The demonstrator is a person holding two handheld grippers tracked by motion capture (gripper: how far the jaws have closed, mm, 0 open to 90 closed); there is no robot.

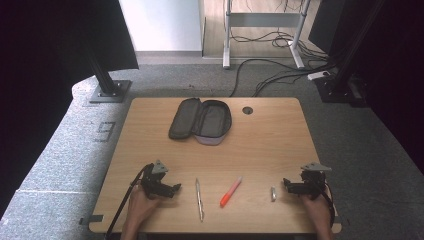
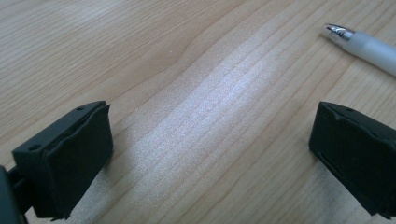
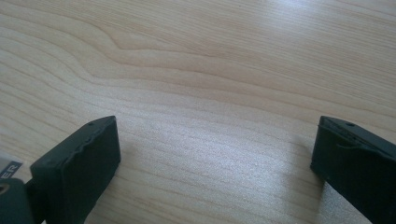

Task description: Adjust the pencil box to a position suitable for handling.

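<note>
- Resting low on the near edge of the wooden table [image 1: 270, 145], both tools are seen at a starting pose: the left gripper [image 1: 172, 189] sits at the near left, the right gripper [image 1: 289, 184] at the near right, each held from below by a hand.
- In the left gripper view, the jaws are spread wide with nothing but bare wood between them; the same is seen in the right gripper view, so nothing is held by either tool.
- A dark zipped pencil case [image 1: 201, 120] is laid open toward the far middle of the table, well apart from both grippers.
- Three small items are lined up along the near edge between the grippers: a silver-tipped pen [image 1: 199, 199] just beside the left gripper, an orange marker [image 1: 230, 192] in the middle, and a small pale object [image 1: 273, 193], too small to name, just beside the right gripper.
- The pen's tip [image 2: 340, 31] is caught at the upper right of the left gripper view, outside the jaw gap.
- The step in hand is judged to be the very first reach: nothing has been picked up yet, and packing the items into the case seems intended.
- For the next move, the left gripper would need to be swung toward the pen and its jaws set across the barrel before being closed.
</note>
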